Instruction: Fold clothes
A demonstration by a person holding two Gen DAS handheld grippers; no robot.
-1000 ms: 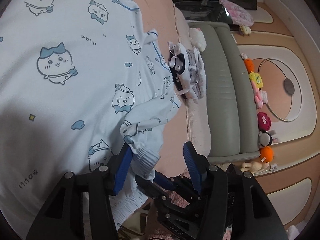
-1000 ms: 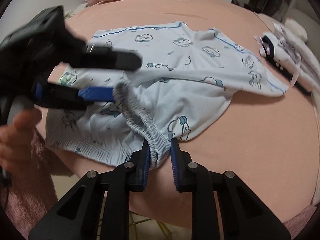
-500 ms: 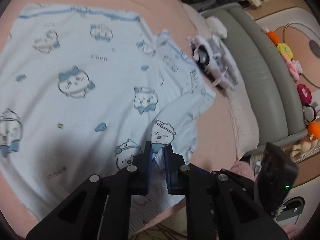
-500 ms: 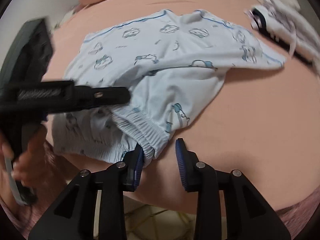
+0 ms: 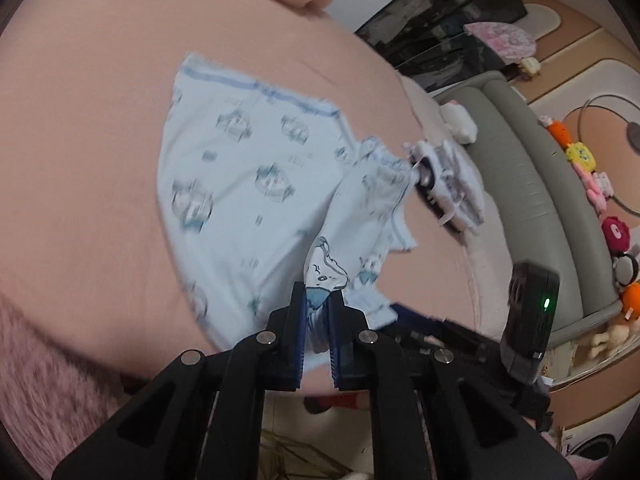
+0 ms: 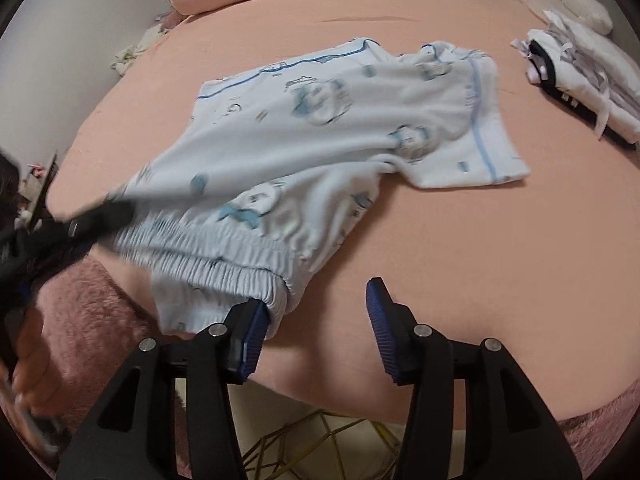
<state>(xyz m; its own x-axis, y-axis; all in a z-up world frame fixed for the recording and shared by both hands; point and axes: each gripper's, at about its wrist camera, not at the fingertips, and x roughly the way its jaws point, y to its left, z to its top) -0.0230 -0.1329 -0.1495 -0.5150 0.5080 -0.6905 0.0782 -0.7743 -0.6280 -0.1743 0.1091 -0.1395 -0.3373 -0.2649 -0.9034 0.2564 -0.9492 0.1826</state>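
Fingers of the left gripper (image 5: 318,330) pinch a fold of the pale blue cartoon-print cotton shorts (image 6: 332,148), while the right gripper (image 6: 316,330) stands wide apart, its left blue pad touching the gathered elastic waistband (image 6: 216,252). Beneath lies the large round peach-pink bed (image 6: 460,260), the shorts spread across its near half, waistband at the edge. Well apart, towards the far right, sits a folded stack of white garments (image 6: 584,76). Beyond it rests a small white plush toy (image 6: 588,6).
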